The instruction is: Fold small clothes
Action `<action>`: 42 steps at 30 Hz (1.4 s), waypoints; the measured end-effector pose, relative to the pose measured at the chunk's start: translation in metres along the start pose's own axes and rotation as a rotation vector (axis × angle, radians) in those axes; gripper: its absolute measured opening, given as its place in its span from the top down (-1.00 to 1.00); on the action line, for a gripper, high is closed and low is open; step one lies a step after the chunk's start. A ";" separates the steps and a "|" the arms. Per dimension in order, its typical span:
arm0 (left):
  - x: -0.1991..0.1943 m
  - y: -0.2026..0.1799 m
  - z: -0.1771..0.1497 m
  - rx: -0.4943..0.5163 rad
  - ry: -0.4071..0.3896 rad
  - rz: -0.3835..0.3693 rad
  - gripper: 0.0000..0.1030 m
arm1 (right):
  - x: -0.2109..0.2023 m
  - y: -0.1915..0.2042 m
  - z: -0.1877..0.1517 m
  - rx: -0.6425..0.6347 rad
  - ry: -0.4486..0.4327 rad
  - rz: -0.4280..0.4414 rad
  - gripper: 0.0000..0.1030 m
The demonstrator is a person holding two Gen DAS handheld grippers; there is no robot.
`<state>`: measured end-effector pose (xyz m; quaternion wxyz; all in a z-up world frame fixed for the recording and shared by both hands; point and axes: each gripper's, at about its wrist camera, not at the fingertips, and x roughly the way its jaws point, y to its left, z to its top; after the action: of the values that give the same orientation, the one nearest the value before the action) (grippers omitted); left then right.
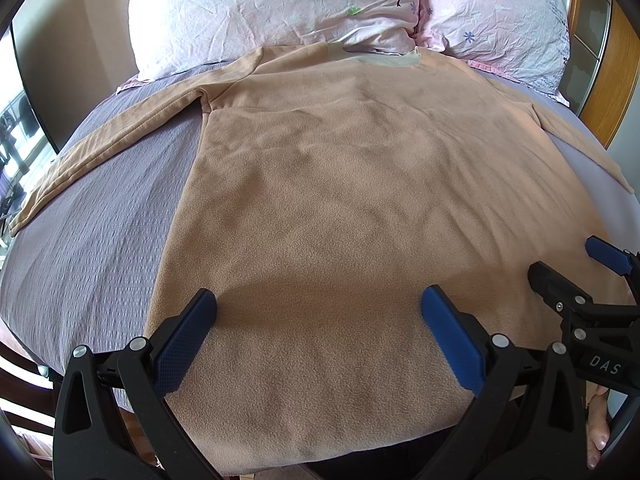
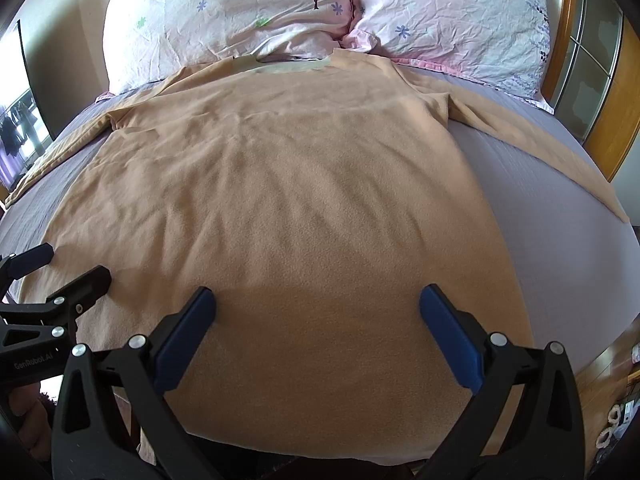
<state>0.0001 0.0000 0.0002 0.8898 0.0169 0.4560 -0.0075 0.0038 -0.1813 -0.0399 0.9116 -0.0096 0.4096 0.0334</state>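
Observation:
A tan long-sleeved fleece top (image 1: 340, 184) lies flat on the bed, collar toward the pillows, both sleeves spread out to the sides; it also shows in the right wrist view (image 2: 288, 184). My left gripper (image 1: 318, 304) is open and empty, hovering over the hem at its left part. My right gripper (image 2: 318, 304) is open and empty over the hem at its right part. The right gripper shows at the right edge of the left wrist view (image 1: 576, 268), and the left gripper shows at the left edge of the right wrist view (image 2: 60, 268).
The bed has a lilac textured cover (image 1: 100, 220) (image 2: 560, 200). Two pink floral pillows (image 1: 272, 8) (image 2: 460, 12) lie at the head. A wooden headboard (image 2: 568, 40) stands at the right. A window (image 1: 16, 132) is at the left.

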 end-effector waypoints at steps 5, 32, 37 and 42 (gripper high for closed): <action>0.000 0.000 0.000 0.000 0.000 0.000 -0.97 | 0.000 0.000 0.000 0.000 -0.001 -0.001 -0.97; -0.001 0.000 -0.001 0.017 -0.016 -0.005 -0.97 | -0.005 -0.033 0.005 0.009 -0.139 0.101 -0.96; -0.005 0.011 0.005 -0.004 -0.036 -0.088 -0.97 | -0.022 -0.184 0.046 0.442 -0.246 0.066 -0.89; -0.015 0.042 0.024 -0.095 -0.201 -0.169 -0.97 | 0.000 -0.356 0.043 1.002 -0.220 0.027 -0.06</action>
<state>0.0119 0.0407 0.0268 0.9270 -0.0647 0.3643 -0.0624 0.0598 -0.5350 -0.0149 0.8416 0.4373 0.2768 -0.1546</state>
